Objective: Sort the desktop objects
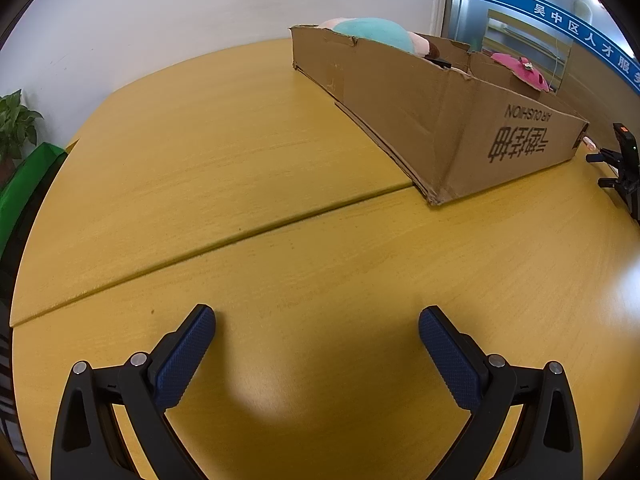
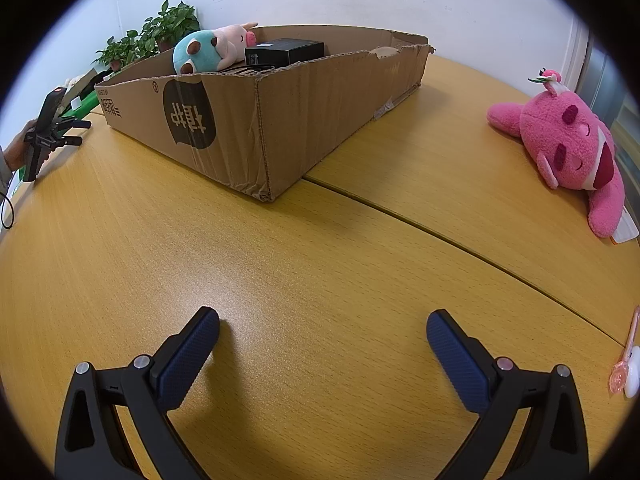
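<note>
A long open cardboard box lies on the yellow wooden table. Inside it rest a teal and pink plush toy and a black box. A pink plush bear lies on the table to the right of the box. My left gripper hovers open over bare tabletop, nothing between its blue pads. My right gripper is likewise open and empty, in front of the box's near corner.
A pink spoon and a white item lie at the table's right edge. A seam joins two tabletops. Potted plants and a green object stand beyond the left side. A hand holds the other gripper there.
</note>
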Action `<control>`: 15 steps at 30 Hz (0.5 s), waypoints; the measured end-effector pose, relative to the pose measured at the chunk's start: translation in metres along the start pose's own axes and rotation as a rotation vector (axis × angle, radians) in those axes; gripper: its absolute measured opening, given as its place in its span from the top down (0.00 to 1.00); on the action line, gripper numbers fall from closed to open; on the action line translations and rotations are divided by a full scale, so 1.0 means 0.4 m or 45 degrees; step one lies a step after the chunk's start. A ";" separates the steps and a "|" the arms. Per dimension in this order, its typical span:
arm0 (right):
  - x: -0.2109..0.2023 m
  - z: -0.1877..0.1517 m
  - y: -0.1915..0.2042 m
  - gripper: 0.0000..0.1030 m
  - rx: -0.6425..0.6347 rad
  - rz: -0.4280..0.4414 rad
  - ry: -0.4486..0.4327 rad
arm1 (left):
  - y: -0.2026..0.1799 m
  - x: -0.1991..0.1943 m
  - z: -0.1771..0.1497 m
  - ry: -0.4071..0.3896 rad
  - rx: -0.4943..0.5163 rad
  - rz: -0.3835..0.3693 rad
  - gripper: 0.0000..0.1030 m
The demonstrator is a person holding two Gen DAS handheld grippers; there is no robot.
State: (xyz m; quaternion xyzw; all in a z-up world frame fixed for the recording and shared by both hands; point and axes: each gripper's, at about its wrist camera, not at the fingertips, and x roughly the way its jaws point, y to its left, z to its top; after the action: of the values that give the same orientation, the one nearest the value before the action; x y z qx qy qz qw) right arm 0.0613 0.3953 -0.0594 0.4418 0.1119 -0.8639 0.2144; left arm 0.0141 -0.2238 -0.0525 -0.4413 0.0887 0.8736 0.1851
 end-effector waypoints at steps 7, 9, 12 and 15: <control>0.000 0.000 -0.001 0.00 -0.001 0.001 0.000 | -0.001 -0.002 -0.004 -0.002 -0.002 0.004 0.00; 0.000 0.000 -0.002 0.00 -0.001 0.001 0.000 | -0.001 -0.002 -0.004 -0.002 -0.002 0.005 0.00; -0.001 0.000 -0.001 0.00 -0.002 0.001 0.000 | -0.001 -0.003 -0.004 -0.001 -0.002 0.005 0.00; 0.001 0.000 -0.002 0.00 -0.002 0.001 -0.001 | -0.001 -0.004 -0.004 -0.001 -0.002 0.005 0.00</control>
State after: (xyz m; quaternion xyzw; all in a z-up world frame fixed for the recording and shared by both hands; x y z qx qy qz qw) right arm 0.0607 0.3959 -0.0596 0.4415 0.1124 -0.8638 0.2152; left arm 0.0165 -0.2242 -0.0522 -0.4410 0.0886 0.8742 0.1831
